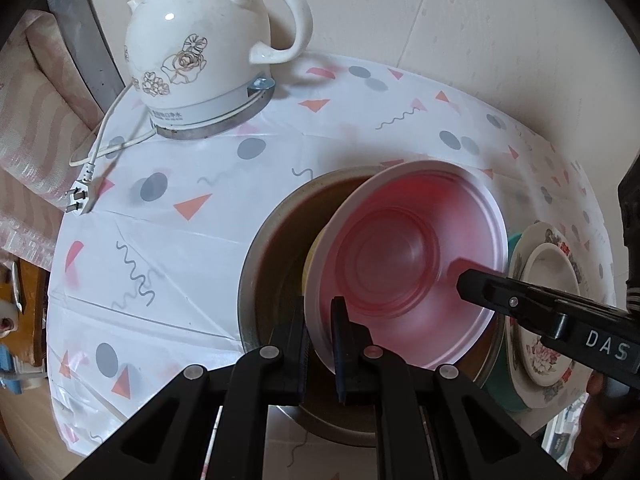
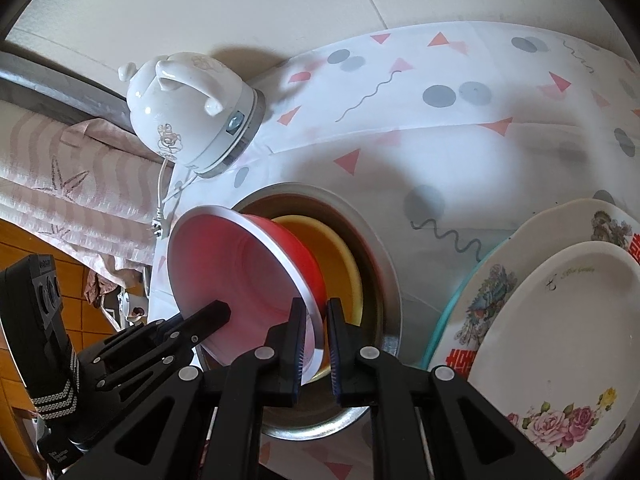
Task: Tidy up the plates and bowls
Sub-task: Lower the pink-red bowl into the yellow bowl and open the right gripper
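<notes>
Both tools grip the red bowl [image 1: 404,264] by its white rim. The left tool [image 1: 320,344] has its jaws pressed onto the near edge of the rim, one finger inside and one outside. The right tool [image 2: 316,344] pinches the rim at another point in the same way. The red bowl is tilted and sits partly inside the steel basin [image 2: 380,240], above a yellow bowl [image 2: 340,256] nested in that basin. The basin rests on the counter [image 1: 180,260], which is covered with a white patterned cloth. Just beside the basin lies a stack of floral plates [image 2: 560,320] over a teal-rimmed dish [image 2: 444,316]. A white kettle [image 1: 200,52] stands on its base further back, its cord and plug [image 1: 80,200] lying loose at the counter edge.
</notes>
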Demonstrator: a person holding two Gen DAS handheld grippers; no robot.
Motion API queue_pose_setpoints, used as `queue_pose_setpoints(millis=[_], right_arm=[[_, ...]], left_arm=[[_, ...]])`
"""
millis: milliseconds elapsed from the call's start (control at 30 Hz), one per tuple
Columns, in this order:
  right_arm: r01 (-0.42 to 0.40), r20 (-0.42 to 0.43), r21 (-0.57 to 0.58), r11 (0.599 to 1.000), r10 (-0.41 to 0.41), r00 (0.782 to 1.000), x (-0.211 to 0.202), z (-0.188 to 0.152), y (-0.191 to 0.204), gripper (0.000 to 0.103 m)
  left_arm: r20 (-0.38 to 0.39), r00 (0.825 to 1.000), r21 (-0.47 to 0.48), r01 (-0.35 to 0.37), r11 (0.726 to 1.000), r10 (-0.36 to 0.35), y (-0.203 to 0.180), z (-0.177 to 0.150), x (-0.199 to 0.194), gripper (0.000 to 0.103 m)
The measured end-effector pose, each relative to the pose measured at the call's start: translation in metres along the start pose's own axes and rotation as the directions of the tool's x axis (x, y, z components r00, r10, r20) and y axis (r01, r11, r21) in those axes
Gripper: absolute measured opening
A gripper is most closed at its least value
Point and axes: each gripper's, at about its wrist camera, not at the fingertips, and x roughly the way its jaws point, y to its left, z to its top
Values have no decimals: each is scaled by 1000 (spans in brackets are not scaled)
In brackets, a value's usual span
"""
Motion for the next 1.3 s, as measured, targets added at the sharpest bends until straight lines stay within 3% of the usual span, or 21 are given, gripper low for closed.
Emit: queue_pose_setpoints(millis=[1200,1300], right_arm=[[40,0,-7,999,-40,999,1,3,3,12],[36,3,-12,999,-36,999,0,3,5,16]], left_arm=[[-11,999,19,-46,999,46,-2,0,7,12],[-1,999,20,-46,999,46,-1,1,5,13]])
